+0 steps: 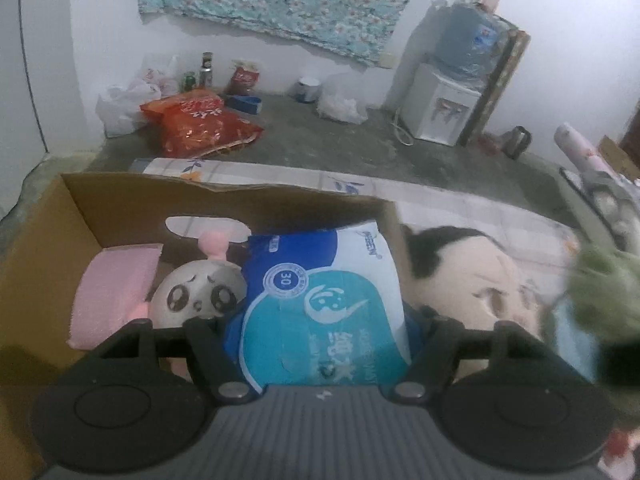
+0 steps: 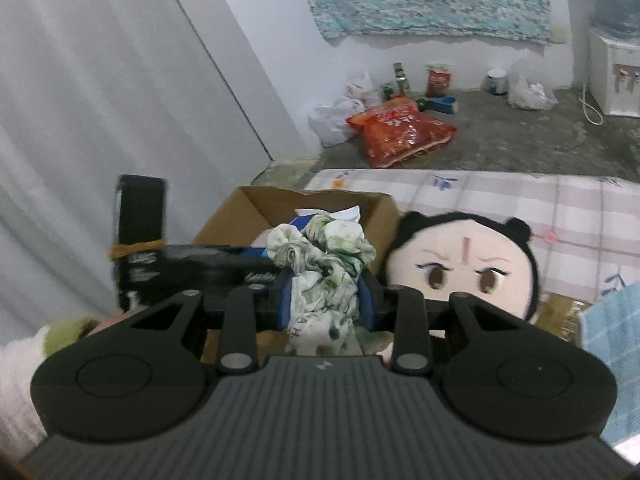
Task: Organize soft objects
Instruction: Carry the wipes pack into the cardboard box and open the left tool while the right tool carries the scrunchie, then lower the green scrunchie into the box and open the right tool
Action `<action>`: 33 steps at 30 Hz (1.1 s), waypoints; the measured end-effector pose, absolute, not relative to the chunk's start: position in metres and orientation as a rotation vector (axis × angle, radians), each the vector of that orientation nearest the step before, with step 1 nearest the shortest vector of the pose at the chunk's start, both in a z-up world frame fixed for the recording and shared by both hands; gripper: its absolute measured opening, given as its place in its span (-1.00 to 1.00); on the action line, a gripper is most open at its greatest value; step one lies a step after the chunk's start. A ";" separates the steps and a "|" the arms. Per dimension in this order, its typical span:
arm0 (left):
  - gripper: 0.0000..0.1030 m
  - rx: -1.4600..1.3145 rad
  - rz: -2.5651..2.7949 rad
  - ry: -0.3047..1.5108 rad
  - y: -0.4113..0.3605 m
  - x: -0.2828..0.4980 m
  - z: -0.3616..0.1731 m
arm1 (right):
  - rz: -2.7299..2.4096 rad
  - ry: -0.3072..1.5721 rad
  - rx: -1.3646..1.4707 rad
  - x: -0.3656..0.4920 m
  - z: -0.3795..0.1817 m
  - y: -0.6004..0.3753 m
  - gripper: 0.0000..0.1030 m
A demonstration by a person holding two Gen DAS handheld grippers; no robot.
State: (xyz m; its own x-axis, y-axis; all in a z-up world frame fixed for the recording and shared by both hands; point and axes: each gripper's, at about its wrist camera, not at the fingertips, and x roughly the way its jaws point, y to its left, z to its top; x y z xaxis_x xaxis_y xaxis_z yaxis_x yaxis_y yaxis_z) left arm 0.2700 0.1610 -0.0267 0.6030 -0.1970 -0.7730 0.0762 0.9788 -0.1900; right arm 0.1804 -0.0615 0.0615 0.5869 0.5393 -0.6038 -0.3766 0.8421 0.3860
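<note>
A: Quick, what's in the cardboard box [image 1: 52,240]?

B: Three things, seen from the left wrist. A pink sponge-like block [image 1: 116,288] leans at the left wall. A round white plush with big sad eyes [image 1: 200,294] and a pink knob on top sits beside it, touching. A blue-and-white tissue pack [image 1: 324,300] fills the right side, tilted against the right wall. The box sits on a checked sheet on a bed [image 2: 500,200].

A: Outside the box?

B: A doll head with black hair and buns [image 2: 464,268] lies on the sheet, pressed against the box's right wall. A light blue checked cloth [image 2: 612,340] is at the far right edge, partly cut off.

A: Left gripper?

B: The left gripper [image 1: 316,344] is spread wide. Its fingers straddle the tissue pack's near end; I cannot tell if they touch it. Nothing pinched.

A: Right gripper?

B: The right gripper [image 2: 326,298] is pinching a crumpled white-and-green patterned cloth [image 2: 324,256]. The blue pads [image 2: 285,300] press in on both sides. The cloth bunches above the fingers and hangs below them. It is held just in front of the box's near edge, above the box opening from this view.

A: Background?

B: A red snack bag [image 2: 400,132] and white plastic bags on the concrete floor, well apart from the bed.
</note>
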 end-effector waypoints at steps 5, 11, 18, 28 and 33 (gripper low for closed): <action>0.62 -0.225 -0.151 0.930 0.174 0.283 -0.042 | 0.524 0.791 0.229 0.185 0.045 -0.077 -0.38; 0.63 -0.246 -0.128 0.903 0.186 0.273 -0.024 | 0.523 0.799 0.223 0.186 0.039 -0.076 -0.38; 0.79 -0.295 -0.077 0.800 0.214 0.223 0.043 | 0.551 0.778 0.207 0.180 0.057 -0.057 -0.38; 0.99 -0.197 0.153 0.636 0.271 0.126 0.103 | 0.730 0.967 0.158 0.211 0.046 0.053 -0.36; 0.99 -0.210 0.216 0.647 0.296 0.110 0.097 | 0.763 1.112 0.081 0.238 0.001 0.142 -0.36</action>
State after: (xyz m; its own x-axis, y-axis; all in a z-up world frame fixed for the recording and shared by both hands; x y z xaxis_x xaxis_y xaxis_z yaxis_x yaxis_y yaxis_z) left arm 0.1105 0.2963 0.0966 0.7769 0.1331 -0.6154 -0.2635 0.9564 -0.1258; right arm 0.2385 0.1424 0.0014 0.2208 0.5900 -0.7766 -0.5129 0.7475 0.4221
